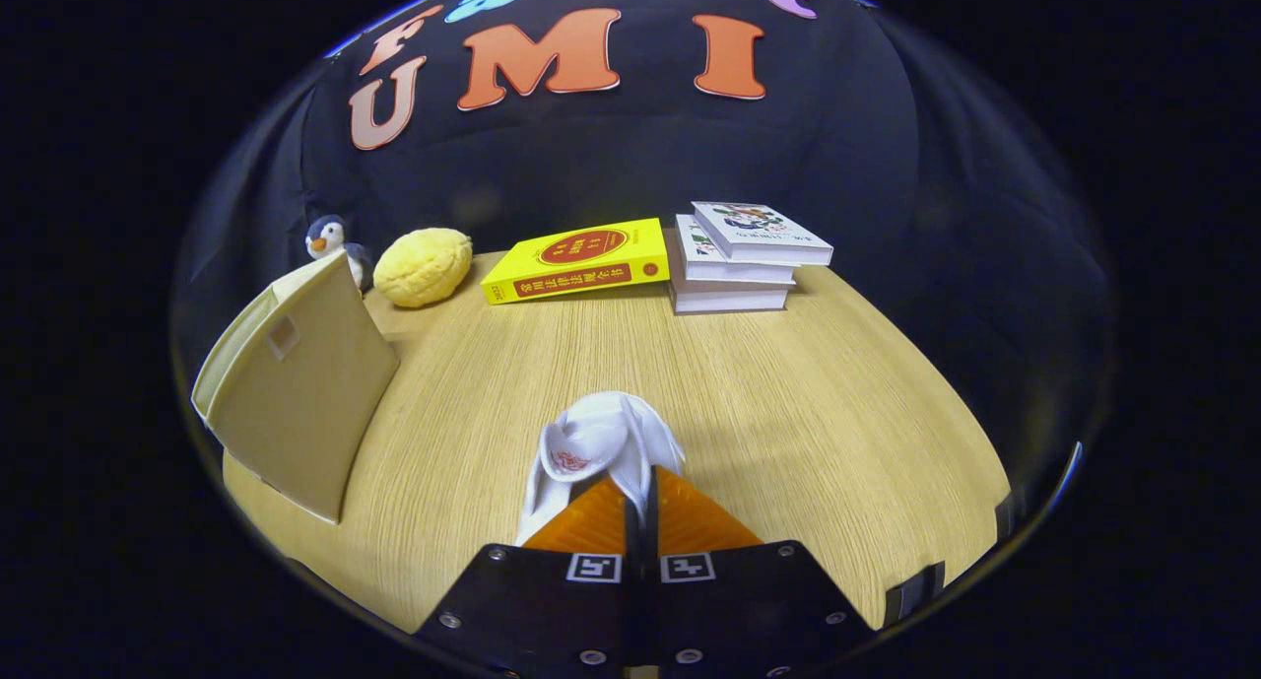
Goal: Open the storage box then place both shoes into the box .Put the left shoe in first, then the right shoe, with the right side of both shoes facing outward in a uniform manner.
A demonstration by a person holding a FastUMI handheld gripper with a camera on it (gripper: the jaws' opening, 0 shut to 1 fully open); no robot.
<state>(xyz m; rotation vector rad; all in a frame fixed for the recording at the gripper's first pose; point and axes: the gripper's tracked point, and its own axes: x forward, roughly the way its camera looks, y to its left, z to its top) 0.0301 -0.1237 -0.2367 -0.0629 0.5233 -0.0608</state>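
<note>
The wooden worktop (788,383) is carrying everything. At ten o'clock from my fingers the beige storage box (296,383) is sitting. At twelve, far off, a yellow book (581,260) is leaning beside stacked books (739,260). My hand-held gripper (640,487) is pinching the white shoe (603,442), fingers nearly together.

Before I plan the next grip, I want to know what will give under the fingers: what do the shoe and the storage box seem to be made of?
The white shoe, clamped in the shut gripper, looks like soft matte fabric: its upper folds and sags. The cream storage box beside it looks like cloth-covered board, matte, with flat stiff panels and stitched edges, though that is a guess.
</note>
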